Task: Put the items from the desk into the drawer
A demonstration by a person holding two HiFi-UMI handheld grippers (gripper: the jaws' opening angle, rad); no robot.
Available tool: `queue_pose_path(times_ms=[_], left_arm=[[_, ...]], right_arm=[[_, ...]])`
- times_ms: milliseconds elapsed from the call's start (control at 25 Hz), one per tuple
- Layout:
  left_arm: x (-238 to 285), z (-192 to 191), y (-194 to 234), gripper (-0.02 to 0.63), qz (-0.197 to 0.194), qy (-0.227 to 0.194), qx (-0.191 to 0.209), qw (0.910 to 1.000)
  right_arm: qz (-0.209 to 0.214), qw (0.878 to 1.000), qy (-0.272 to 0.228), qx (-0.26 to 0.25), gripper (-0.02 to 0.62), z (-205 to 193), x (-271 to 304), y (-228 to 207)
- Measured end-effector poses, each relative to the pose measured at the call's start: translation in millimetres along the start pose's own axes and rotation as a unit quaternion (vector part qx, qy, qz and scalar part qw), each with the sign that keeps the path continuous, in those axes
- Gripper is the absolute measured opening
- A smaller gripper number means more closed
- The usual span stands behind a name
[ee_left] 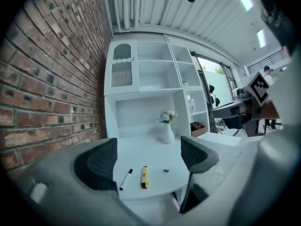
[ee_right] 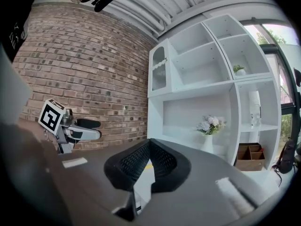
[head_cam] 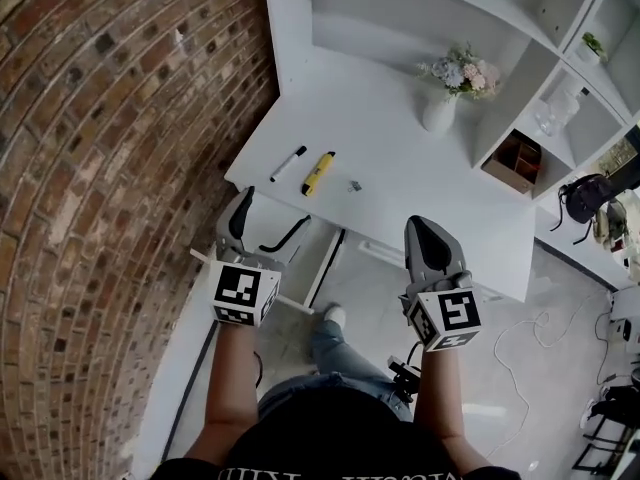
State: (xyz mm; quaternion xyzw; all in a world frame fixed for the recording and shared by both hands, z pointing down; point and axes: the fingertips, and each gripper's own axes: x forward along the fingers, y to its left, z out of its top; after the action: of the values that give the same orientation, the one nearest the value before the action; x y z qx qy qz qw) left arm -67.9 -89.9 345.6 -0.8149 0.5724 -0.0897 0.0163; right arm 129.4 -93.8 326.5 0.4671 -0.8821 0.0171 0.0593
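Pointing level toward desk point(head_cam: 400, 168): left gripper point(head_cam: 262, 225) agape, right gripper point(head_cam: 430, 231) closed.

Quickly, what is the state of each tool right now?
Left tool: open, nothing between its jaws.
Right tool: closed, holding nothing.

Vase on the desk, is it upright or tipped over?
Upright: the vase stands on its base on the desk, flowers at the top.

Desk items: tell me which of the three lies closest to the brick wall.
The black-and-white marker. It lies nearest the brick wall; the yellow tool sits in the middle, the small clip farthest away.
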Motion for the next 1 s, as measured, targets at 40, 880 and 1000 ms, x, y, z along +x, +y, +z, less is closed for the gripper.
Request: queue_pose_path(times_ms=[40,880,1000], left_arm=[[13,-1,2,0.434,-0.007,0.003,0.001,1.0],[203,-108,-60,0.414,-0.192,0.147,-0.018,0.9701],[219,-132,-76,0.41,-0.215,0.183,-0.016,0.9592]], right_arm=[[-0.003,1.0,0.002,0.001,-0.008,-1,8,-7],[-0.06,0.994,0.075,0.059,-0.008,-78,79,-103],[-0.063,0.992,0.087,0.068,-0.008,-90,81,-110]])
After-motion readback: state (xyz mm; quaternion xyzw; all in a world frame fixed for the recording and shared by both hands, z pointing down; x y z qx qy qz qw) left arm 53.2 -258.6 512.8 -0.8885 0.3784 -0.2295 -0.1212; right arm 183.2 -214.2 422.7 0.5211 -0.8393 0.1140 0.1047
